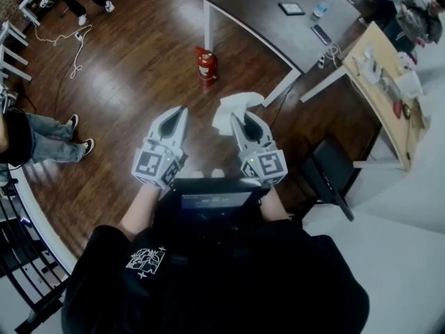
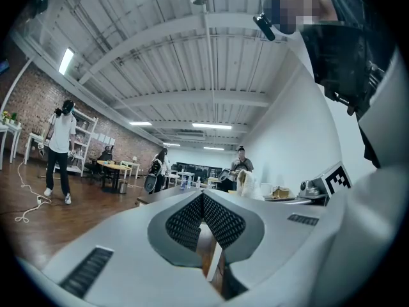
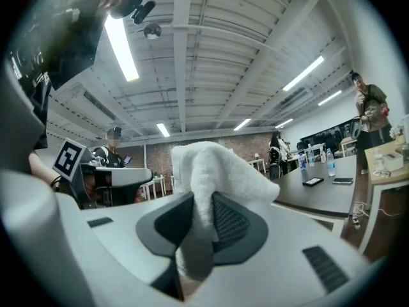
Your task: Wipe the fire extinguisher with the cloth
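A small red fire extinguisher (image 1: 206,65) stands upright on the wooden floor beside a table leg, well ahead of both grippers. My right gripper (image 1: 245,121) is shut on a white cloth (image 1: 232,108), which bunches out past its tips; in the right gripper view the cloth (image 3: 208,174) fills the space between the jaws. My left gripper (image 1: 179,113) is level with it to the left, jaws together at the tips with nothing in them. The left gripper view (image 2: 202,197) looks across the room and does not show the extinguisher.
A grey table (image 1: 278,26) with a tablet, phone and bottle stands just beyond the extinguisher. A wooden desk (image 1: 382,89) lies at right, a black chair (image 1: 327,176) near my right. A seated person's legs (image 1: 52,141) are at left, and a white cable (image 1: 73,47) trails across the floor.
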A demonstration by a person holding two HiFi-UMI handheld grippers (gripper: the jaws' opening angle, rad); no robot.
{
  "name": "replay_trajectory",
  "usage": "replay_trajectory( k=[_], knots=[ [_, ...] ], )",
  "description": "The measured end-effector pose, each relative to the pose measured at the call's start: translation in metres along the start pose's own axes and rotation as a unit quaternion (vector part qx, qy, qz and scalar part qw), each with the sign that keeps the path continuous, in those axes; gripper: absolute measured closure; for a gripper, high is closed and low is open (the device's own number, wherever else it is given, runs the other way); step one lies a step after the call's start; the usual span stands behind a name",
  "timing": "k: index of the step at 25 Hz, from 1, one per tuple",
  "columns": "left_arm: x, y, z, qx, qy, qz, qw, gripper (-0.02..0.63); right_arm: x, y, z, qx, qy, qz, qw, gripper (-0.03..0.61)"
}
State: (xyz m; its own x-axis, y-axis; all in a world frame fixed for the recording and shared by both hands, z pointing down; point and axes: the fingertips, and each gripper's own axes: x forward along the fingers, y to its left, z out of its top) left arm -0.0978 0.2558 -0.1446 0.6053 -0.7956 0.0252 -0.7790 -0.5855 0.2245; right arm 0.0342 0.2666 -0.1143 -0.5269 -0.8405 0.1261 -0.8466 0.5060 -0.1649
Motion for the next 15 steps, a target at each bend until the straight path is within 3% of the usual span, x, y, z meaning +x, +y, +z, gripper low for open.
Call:
replay_trajectory(
  k=[15],
  knots=[
    [0.0011,0.0021,0.0018,-0.001,-0.003,-0.001,1.0,0.615,0.0025,-0.0005,0.0008,-0.005,-0.004,0.002,1.0,0.48]
  ],
)
